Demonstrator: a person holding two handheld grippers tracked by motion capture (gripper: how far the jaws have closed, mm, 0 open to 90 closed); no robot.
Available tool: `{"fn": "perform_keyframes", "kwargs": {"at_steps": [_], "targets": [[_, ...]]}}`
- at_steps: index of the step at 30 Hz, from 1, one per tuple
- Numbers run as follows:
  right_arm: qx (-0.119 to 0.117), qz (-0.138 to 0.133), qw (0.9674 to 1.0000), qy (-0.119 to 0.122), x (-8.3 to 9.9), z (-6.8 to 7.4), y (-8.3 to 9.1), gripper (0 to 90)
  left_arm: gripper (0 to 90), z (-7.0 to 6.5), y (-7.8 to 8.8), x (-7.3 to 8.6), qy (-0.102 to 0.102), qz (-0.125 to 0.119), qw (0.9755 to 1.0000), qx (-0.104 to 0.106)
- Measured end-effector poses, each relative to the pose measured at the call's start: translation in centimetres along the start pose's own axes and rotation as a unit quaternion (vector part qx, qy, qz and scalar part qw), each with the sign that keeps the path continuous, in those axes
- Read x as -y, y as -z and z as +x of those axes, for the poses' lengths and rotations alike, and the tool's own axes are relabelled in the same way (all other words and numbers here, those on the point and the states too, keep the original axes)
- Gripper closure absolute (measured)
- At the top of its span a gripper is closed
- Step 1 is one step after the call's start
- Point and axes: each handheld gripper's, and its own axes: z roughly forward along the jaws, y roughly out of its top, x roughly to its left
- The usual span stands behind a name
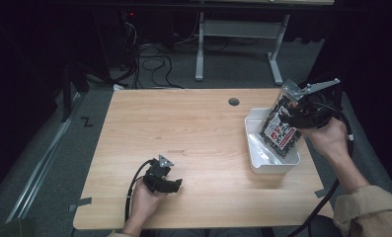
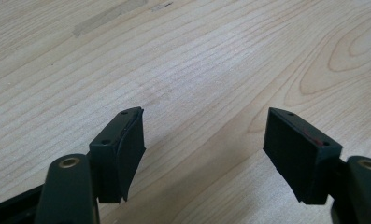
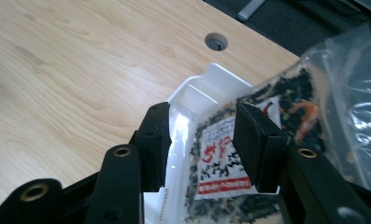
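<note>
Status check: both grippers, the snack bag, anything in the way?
Left gripper open, idle over the table. Right gripper open around snack bag, bag in white tray. Nothing blocking.

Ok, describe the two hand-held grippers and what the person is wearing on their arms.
Both grippers are black, each with two blocky black jaws and brass-coloured rivets at the jaw joints. The left gripper carries a small grey three-cornered plate and trails a black cable. The right gripper has a larger grey plate on top and a black cable too. A tan sleeve covers the right arm.
</note>
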Motion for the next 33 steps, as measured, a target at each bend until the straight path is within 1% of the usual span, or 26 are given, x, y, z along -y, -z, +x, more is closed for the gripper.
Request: {"fn": "perform_keyframes", "kwargs": {"at_steps": [3, 4, 8, 9, 10, 13, 17, 24, 27, 29, 32, 33], "targets": [[-0.005, -0.006, 1.0000, -0.001, 0.0, 0.3, -0.1, 56.7, 29.6, 0.0, 0.1, 0.0, 0.002, -0.003, 1.0000, 0.000], [-0.006, -0.010, 0.9999, -0.005, 0.0, 0.4, -0.2, 56.2, 29.6, 0.0, 0.1, 0.0, -0.001, -0.005, 1.0000, -0.003], [-0.018, -0.020, 0.9996, -0.008, 0.3, 0.8, -0.2, 55.3, 29.6, 0.0, 0.2, 0.0, -0.002, -0.005, 1.0000, -0.004], [-0.022, -0.021, 0.9995, -0.010, 0.4, 0.9, -0.2, 55.0, 29.6, 0.0, 0.1, 0.0, -0.002, -0.005, 1.0000, -0.004], [-0.024, -0.022, 0.9994, -0.009, 0.4, 0.9, -0.2, 54.7, 29.6, 0.0, 0.1, 0.0, 0.002, -0.003, 1.0000, -0.001], [-0.031, -0.025, 0.9992, -0.008, 0.6, 1.2, -0.2, 54.0, 29.6, 0.0, 0.1, 0.0, -0.002, -0.005, 1.0000, -0.004], [-0.041, -0.029, 0.9987, -0.007, 0.9, 1.7, -0.2, 53.7, 29.7, 0.0, 0.2, 0.0, -0.001, -0.005, 1.0000, -0.002], [-0.064, -0.039, 0.9972, -0.004, 1.2, 2.6, -0.3, 53.3, 29.7, 0.0, 0.2, 0.0, -0.001, -0.005, 1.0000, -0.002], [-0.076, -0.050, 0.9959, 0.000, 1.3, 3.1, -0.3, 53.2, 29.7, 0.0, 0.2, 0.0, -0.001, -0.005, 1.0000, -0.002], [-0.085, -0.049, 0.9952, -0.001, 1.5, 3.6, -0.4, 53.2, 29.7, 0.0, 0.1, 0.0, -0.001, -0.005, 1.0000, -0.003], [-0.094, -0.047, 0.9944, 0.004, 1.8, 4.3, -0.8, 53.0, 29.7, 0.0, 0.1, 0.0, -0.002, -0.005, 1.0000, -0.003], [-0.099, -0.051, 0.9938, 0.006, 1.9, 4.4, -0.9, 53.0, 29.7, 0.0, 0.2, 0.0, -0.002, -0.006, 1.0000, -0.003]]}}
